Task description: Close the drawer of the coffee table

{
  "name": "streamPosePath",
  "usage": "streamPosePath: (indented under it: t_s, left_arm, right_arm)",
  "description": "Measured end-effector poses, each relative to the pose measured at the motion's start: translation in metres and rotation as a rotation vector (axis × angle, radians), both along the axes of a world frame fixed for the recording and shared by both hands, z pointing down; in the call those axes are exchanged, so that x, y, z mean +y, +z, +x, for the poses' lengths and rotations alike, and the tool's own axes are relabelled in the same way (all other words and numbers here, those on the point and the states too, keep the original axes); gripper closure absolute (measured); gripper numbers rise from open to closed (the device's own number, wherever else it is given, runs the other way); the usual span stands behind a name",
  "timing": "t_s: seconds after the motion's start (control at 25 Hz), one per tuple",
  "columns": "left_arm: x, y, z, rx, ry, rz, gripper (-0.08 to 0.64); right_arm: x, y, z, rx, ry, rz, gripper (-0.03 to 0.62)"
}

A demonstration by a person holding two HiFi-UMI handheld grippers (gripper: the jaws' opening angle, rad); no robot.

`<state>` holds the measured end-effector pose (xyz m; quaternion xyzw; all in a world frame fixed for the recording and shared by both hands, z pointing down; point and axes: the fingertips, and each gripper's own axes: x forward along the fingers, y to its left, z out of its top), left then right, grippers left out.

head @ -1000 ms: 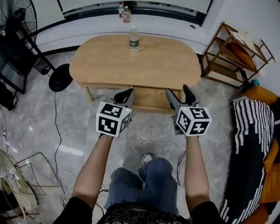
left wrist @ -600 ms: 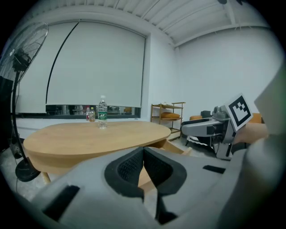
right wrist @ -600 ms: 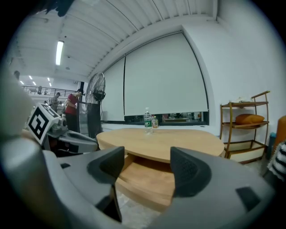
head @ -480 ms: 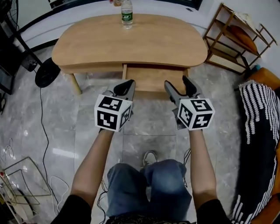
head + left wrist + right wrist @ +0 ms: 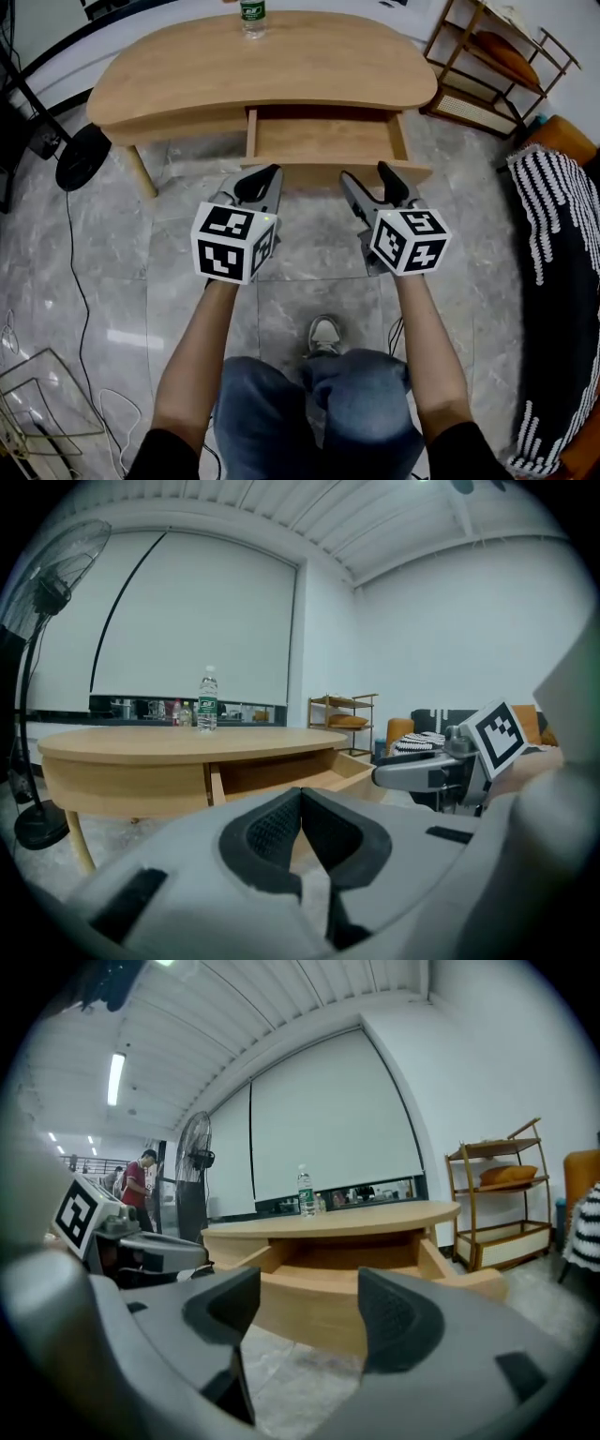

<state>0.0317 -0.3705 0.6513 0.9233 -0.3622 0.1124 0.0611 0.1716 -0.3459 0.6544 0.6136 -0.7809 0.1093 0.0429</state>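
The oval wooden coffee table (image 5: 272,66) stands ahead, and its drawer (image 5: 323,139) is pulled out toward me with nothing in it. Both grippers hover just short of the drawer's front panel without touching it. My left gripper (image 5: 262,180) faces the panel's left part, shut with its pads meeting and nothing between them. My right gripper (image 5: 372,185) faces the right part, open and empty. The left gripper view has the left gripper (image 5: 300,799) low before the drawer (image 5: 281,775). The right gripper view shows the right gripper (image 5: 309,1312) level with the drawer (image 5: 347,1283).
A water bottle (image 5: 251,11) stands at the table's far edge. A wooden shelf (image 5: 487,56) is at the right, a striped cushion (image 5: 553,234) on a sofa nearer. A fan base (image 5: 82,155) and a cable lie left. My shoe (image 5: 323,333) rests on the marble floor.
Both grippers have sunk lower in front of the table. The head view has tipped, so the open drawer's inside now shows. Jaws look unchanged.
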Motion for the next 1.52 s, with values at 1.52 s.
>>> streamPosePath:
  t_s: [1.52]
  left_arm:
    - [-0.001,0.024,-0.021,-0.028,-0.059,-0.026,0.558]
  right_arm:
    - [-0.041,0.121,0.005,-1.062,0.053,0.102,0.158]
